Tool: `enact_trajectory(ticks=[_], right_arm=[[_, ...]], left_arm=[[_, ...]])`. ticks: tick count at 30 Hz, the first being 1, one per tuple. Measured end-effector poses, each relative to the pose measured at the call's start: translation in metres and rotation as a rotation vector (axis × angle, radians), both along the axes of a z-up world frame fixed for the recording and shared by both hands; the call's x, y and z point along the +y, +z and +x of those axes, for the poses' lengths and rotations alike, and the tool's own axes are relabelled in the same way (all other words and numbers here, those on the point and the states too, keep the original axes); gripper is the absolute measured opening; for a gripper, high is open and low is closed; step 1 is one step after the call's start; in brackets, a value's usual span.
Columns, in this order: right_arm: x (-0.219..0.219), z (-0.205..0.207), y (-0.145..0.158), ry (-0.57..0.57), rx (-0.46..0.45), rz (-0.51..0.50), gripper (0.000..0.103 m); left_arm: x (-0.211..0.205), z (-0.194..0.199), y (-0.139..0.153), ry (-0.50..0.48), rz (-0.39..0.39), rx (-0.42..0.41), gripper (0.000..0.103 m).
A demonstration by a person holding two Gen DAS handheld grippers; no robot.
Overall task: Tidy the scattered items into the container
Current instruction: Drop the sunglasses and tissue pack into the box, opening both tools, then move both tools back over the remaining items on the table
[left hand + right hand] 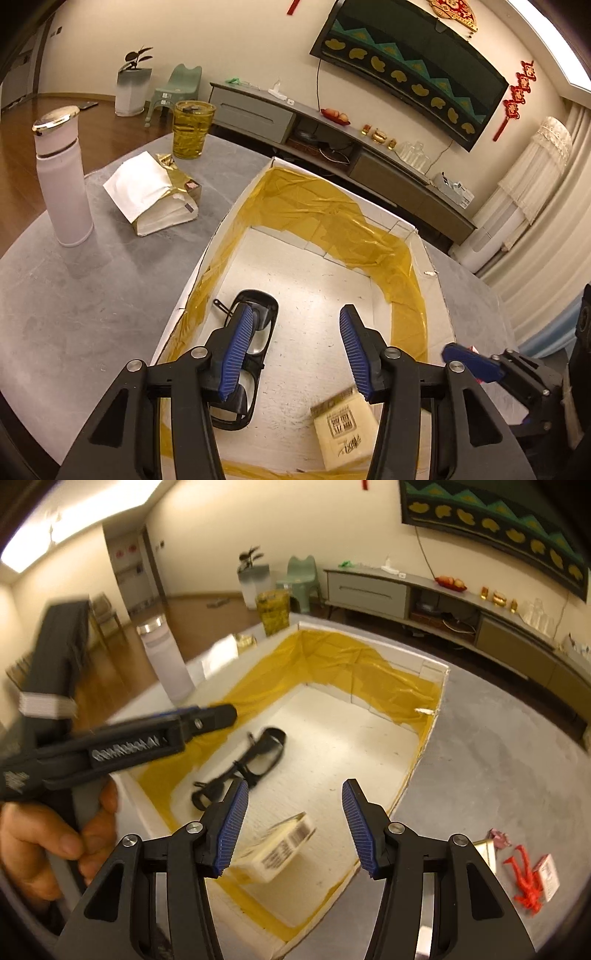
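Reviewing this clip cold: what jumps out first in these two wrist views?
The big white box lined with yellow tape fills both views, with black glasses on its floor and a cream packet, blurred, tilted near its front. Both grippers, left and right, hover open above it. A red toy figure lies outside on the grey table, to the box's right.

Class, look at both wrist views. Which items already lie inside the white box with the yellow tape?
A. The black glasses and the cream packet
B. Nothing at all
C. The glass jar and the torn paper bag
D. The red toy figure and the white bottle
A: the black glasses and the cream packet lie on the floor of the white box.
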State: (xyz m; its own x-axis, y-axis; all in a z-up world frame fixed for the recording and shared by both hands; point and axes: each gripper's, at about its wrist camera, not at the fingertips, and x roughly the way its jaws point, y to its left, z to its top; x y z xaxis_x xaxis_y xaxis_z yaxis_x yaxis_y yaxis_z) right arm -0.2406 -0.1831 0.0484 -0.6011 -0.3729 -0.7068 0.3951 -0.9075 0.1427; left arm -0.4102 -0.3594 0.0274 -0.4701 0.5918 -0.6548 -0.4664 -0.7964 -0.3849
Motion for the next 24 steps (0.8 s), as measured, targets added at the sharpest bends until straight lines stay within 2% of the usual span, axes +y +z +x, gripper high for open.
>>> enact_trajectory(ticks=[6, 10, 13, 18, 22, 24], right_arm=[[0.022, 0.021, 0.006, -0.012, 0.035, -0.119, 0.056], [0.04, 0.036, 0.007, -0.048, 0.066, -0.182, 0.056], [0.052, 0.049, 0.009, -0.07, 0.08, -0.193, 0.056], [0.078, 0.079, 0.023, -0.111, 0.125, -0.197, 0.055], [0.097, 0.107, 0.035, -0.14, 0.151, -0.155, 0.054], [0.106, 0.119, 0.039, -0.154, 0.16, -0.131, 0.054]], left_arm=[[0.001, 0.017, 0.016, 0.022, 0.02, 0.086, 0.051], [-0.005, 0.037, 0.026, 0.08, 0.025, 0.143, 0.051], [-0.009, 0.054, 0.03, 0.092, 0.064, 0.147, 0.051], [-0.006, 0.075, 0.035, 0.117, 0.056, 0.198, 0.051], [-0.005, 0.094, 0.035, 0.124, 0.105, 0.202, 0.051], [-0.001, 0.108, 0.037, 0.119, 0.119, 0.231, 0.051]])
